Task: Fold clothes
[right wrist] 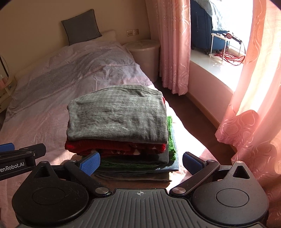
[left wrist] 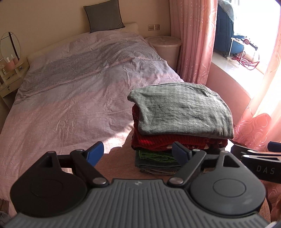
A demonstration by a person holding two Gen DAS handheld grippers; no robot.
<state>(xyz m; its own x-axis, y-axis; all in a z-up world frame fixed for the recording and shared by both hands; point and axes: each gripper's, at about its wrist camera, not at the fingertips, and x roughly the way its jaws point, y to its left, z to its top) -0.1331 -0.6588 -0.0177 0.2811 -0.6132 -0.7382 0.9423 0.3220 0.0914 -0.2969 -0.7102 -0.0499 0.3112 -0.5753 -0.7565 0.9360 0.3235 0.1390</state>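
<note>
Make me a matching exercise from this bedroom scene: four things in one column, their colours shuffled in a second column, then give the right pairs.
Things:
1. top garment of the folded stack
2. knit directly under it
3. curtains
4. suitcase by the window

Colours:
A. pink
B. dark blue
C. grey
D. red

Pairs: 1-C, 2-D, 3-A, 4-B

Both the left gripper and the right gripper are open and hold nothing.

I see a bed (left wrist: 73, 91) under a pink cover, a grey pillow (left wrist: 103, 15) at 12 o'clock against the cream wall (left wrist: 43, 17). Pink curtains (left wrist: 193, 40) frame a sunlit window (right wrist: 224, 22) at 2 o'clock.
</note>
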